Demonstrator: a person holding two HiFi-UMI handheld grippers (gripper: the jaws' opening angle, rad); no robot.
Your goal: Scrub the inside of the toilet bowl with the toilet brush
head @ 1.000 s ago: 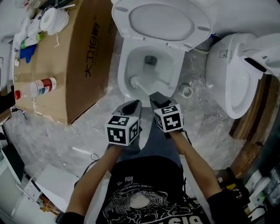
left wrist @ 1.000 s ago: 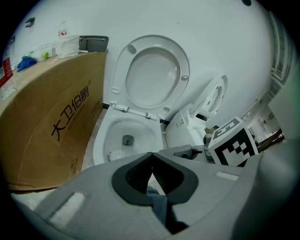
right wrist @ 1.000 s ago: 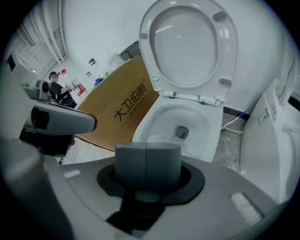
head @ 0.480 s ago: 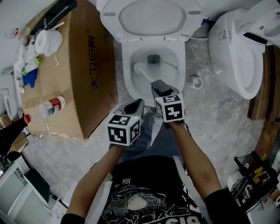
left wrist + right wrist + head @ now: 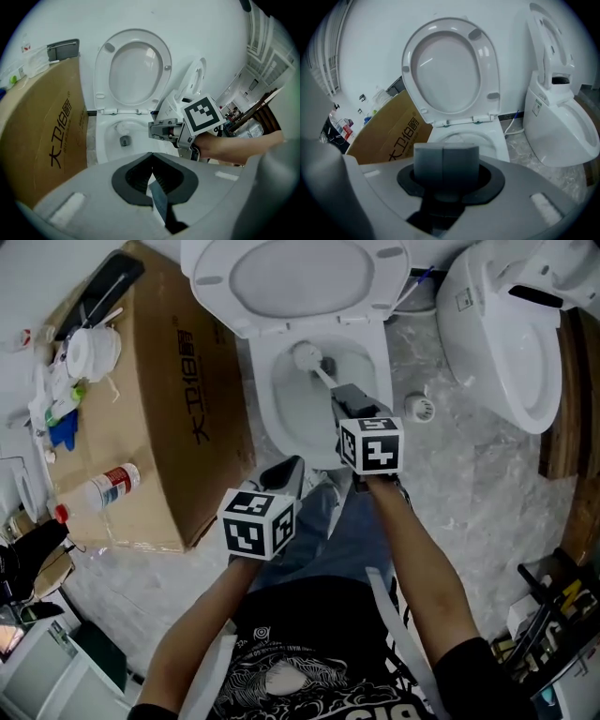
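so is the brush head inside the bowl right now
Yes, the toilet brush has its white head inside the toilet bowl, near the back.
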